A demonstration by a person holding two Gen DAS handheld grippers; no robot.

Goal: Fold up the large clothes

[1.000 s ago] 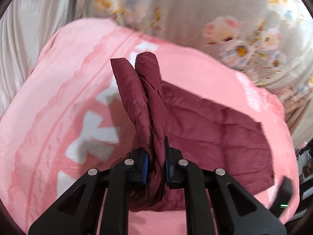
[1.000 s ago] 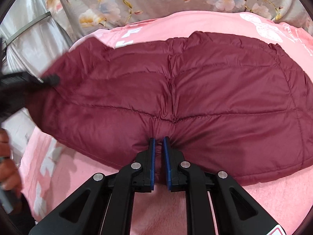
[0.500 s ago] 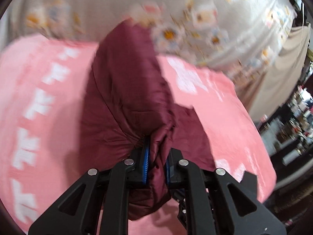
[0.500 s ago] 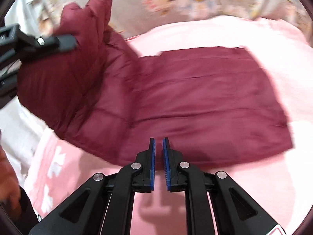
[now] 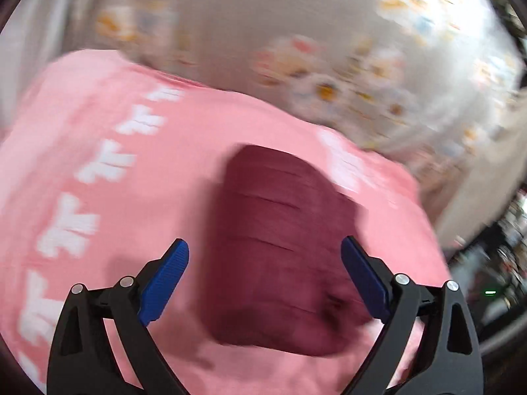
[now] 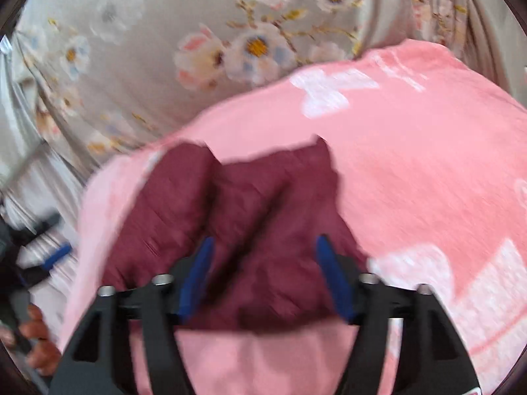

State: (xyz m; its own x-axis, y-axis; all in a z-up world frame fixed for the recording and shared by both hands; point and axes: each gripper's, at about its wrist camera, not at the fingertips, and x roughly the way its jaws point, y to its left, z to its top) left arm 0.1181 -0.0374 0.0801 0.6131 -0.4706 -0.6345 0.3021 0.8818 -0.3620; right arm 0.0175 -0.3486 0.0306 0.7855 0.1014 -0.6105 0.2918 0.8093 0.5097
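Jacket (image 5: 283, 250) now down on pink blanket (image 5: 138, 197), folded into compact maroon block, quilt seams running across it. 1 s ago left gripper (image 5: 265, 279) was clamped on bunched sleeve/side, right gripper (image 6: 262, 275) pinched shut at hem; 0.5 s ago left was swinging the flap over, right already off the fabric w/ pads together. Both spread wide now, nothing held. Blue pads (image 5: 164, 279) of left sit either side of the bundle, apart from it as far as visible. Right pads (image 6: 197, 276) frame near edge of jacket (image 6: 250, 227); touching or just above, can't tell, too much blur.

From right wrist view: two lobes at far end w/ dark crease between, top layer lying slightly askew, far corners poking out uneven. Left gripper's blue pad (image 6: 57, 253) visible at left edge, person's hand (image 6: 36, 345) below it. Floral sheet (image 6: 197, 33) behind blanket (image 6: 428, 164), irrelevant.

Meaning: fold-over looks done and released, so task prob near the end. Judgement only: remaining work likely a tidy, i.e. squaring off corners, pressing puffy layers flat. Risk: down fill springs back, top flap may slide open. Heavy motion blur both cams, so rig moving fast; fine detail unreliable.
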